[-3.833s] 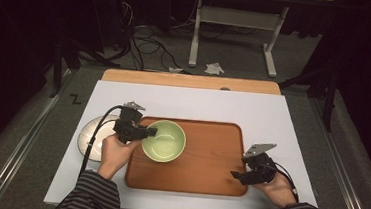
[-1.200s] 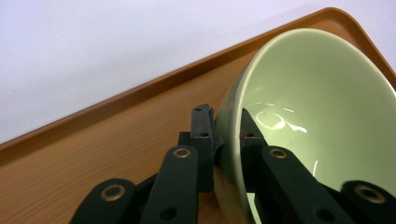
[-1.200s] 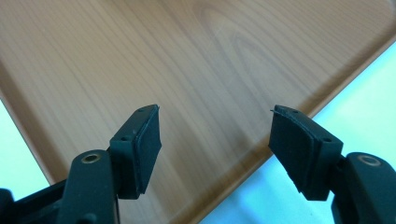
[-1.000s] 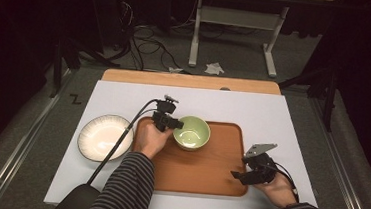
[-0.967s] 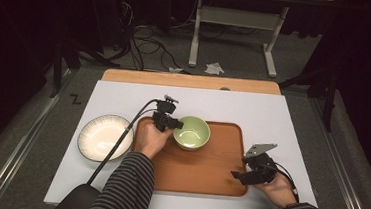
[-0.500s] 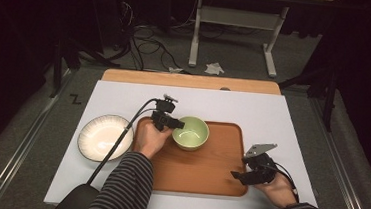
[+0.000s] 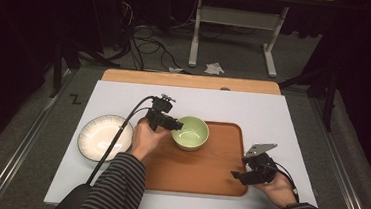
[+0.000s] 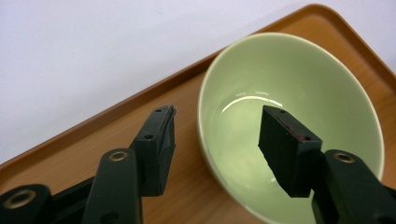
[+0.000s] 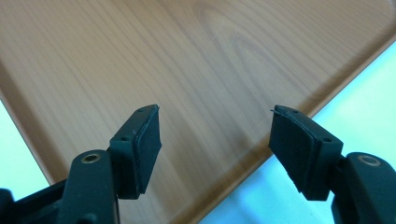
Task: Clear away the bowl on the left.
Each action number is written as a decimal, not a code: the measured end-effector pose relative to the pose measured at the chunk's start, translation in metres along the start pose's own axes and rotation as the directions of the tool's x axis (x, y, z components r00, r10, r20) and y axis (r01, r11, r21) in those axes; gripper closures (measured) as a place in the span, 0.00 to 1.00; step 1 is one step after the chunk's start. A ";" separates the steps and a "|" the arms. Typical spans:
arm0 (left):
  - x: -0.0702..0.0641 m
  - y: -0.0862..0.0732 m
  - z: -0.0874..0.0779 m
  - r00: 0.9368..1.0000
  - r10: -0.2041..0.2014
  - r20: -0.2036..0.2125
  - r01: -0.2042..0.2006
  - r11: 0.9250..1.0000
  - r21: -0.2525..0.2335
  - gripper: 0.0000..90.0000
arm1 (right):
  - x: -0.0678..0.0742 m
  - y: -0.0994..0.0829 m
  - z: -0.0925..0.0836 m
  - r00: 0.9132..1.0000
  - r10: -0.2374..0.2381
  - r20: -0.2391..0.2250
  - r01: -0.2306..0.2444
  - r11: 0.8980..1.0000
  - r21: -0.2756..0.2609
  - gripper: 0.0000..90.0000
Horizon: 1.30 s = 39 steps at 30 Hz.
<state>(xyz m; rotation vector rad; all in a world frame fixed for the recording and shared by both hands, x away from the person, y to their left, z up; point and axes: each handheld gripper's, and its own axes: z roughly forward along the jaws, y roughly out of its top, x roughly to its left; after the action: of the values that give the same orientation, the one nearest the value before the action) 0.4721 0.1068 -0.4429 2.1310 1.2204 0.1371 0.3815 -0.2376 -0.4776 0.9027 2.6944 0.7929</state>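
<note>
Smooth wooden tray (image 7: 203, 166) bears glossy round bowl (image 7: 190, 133).

A white table (image 7: 283, 117) carries a wooden tray (image 7: 203, 171) and white plate (image 7: 104, 137).

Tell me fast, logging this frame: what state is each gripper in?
Left gripper: open, fingers straddling the green bowl rim, not clamped.
Right gripper: open, holding nothing, over the wooden tray corner.

Dark lab: floor cables (image 7: 143, 43), black curtains (image 7: 24, 26).
</note>
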 end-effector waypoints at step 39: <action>0.001 -0.054 -0.081 1.000 0.024 -0.020 -0.026 0.994 -0.107 0.50 | 0.001 0.000 0.001 1.000 -0.006 0.005 0.006 1.000 0.008 0.39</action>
<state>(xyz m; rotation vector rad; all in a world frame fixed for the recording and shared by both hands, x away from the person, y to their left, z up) 0.4009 0.1660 -0.4130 2.0564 1.1713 0.2287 0.3809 -0.2362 -0.4782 0.8970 2.6969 0.7777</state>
